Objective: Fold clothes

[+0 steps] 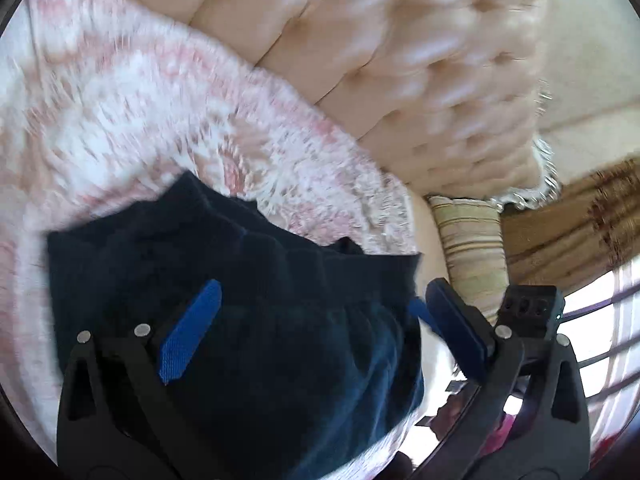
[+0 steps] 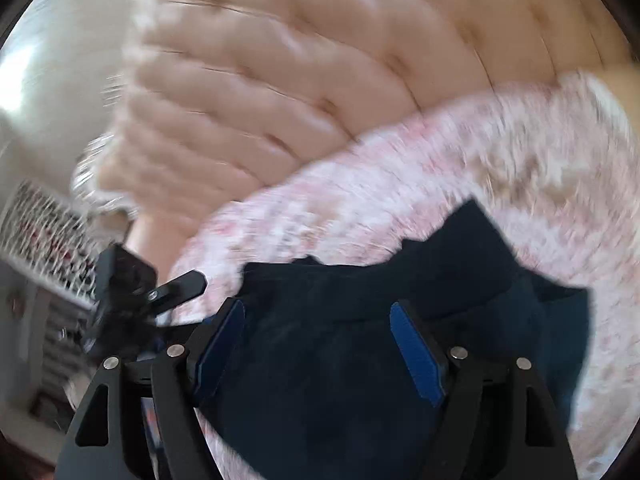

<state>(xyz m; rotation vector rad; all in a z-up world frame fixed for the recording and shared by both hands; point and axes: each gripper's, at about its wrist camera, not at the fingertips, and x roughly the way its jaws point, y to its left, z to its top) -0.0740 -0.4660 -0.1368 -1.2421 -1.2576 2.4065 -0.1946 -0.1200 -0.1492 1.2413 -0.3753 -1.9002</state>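
- Dark navy garment [image 1: 240,300], apparently already folded into a compact pile, lies on a pink-and-white patterned bedspread [image 1: 120,100], in front of the tufted beige headboard [image 1: 400,60].
- Left gripper [image 1: 312,332] hangs over the garment, jaws spread wide, holding nothing; it looks released so the fold can settle.
- Right gripper [image 2: 316,344] likewise stands open and empty above the garment.
- A striped cushion [image 1: 472,256] sits beside the garment.

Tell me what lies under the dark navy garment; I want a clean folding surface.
The dark navy garment lies on a pink-and-white patterned blanket, which shows all around it. Whatever is directly beneath the cloth is covered.
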